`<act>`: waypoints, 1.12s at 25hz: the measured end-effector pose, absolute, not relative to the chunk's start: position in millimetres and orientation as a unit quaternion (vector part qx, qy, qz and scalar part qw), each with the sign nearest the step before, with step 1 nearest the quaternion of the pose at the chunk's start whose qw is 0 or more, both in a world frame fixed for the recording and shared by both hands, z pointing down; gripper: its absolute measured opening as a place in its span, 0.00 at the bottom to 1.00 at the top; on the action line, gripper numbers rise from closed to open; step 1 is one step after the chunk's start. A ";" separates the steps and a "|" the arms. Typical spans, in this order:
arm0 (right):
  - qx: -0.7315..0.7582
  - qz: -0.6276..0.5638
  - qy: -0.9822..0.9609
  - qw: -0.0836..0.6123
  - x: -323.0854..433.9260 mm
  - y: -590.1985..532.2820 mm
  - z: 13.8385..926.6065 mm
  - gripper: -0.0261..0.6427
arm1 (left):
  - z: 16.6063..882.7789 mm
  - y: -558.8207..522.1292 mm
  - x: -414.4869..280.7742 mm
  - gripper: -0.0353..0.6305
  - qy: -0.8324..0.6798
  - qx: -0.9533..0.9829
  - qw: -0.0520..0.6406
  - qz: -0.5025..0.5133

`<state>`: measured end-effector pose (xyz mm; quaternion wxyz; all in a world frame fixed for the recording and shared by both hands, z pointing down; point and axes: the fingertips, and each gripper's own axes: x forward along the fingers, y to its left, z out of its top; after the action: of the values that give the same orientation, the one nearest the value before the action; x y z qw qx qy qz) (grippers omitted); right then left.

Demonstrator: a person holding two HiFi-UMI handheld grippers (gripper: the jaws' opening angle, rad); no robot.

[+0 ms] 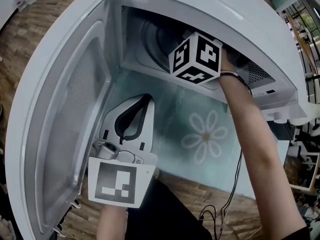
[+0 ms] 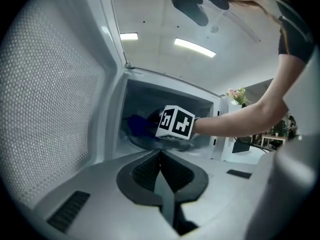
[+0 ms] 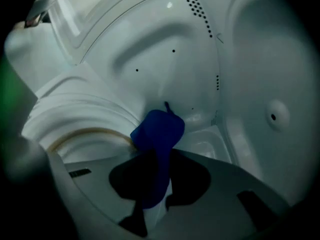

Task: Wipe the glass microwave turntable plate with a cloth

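Our right gripper (image 3: 156,186), reaching inside the open microwave (image 1: 260,29), pinches the blue cloth (image 3: 159,134) just over the glass turntable plate (image 3: 82,136) on the cavity floor, while our left gripper (image 2: 161,158) hangs outside, jaws pressed together, empty.

Microwave (image 1: 240,14) with its door (image 1: 62,116) open
Door fills the left; daisy-print mat (image 1: 205,136) lower centre; wooden floor (image 1: 30,29) upper left.
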<state>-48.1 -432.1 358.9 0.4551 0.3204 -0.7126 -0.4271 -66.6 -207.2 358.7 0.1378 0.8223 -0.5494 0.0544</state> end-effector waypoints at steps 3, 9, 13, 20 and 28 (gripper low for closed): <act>0.303 -0.461 -0.689 0.471 -50.0 -439.1 362.8 0.12 | 361.5 -208.4 -68.3 0.06 -0.553 0.820 0.138 0.057; 0.259 -0.519 -0.633 0.513 -52.5 -443.6 376.2 0.12 | 360.9 -206.6 -71.2 0.06 -0.557 0.818 0.129 0.059; 0.219 -0.557 -0.586 0.546 -54.7 -448.7 383.4 0.12 | 361.3 -202.7 -72.0 0.06 -0.558 0.818 0.125 0.061; 0.184 -0.576 -0.529 0.595 -42.8 -458.3 388.7 0.12 | 360.4 -199.6 -69.4 0.06 -0.559 0.818 0.120 0.065; 0.212 -0.523 -0.515 0.645 -3.1 -464.6 392.5 0.12 | 355.3 -198.4 -67.2 0.06 -0.562 0.818 0.106 0.066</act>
<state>-3.1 -464.6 392.5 0.6452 0.2125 -0.5147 -0.5231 -67.2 -198.4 355.3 0.1059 0.8178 -0.5618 0.0660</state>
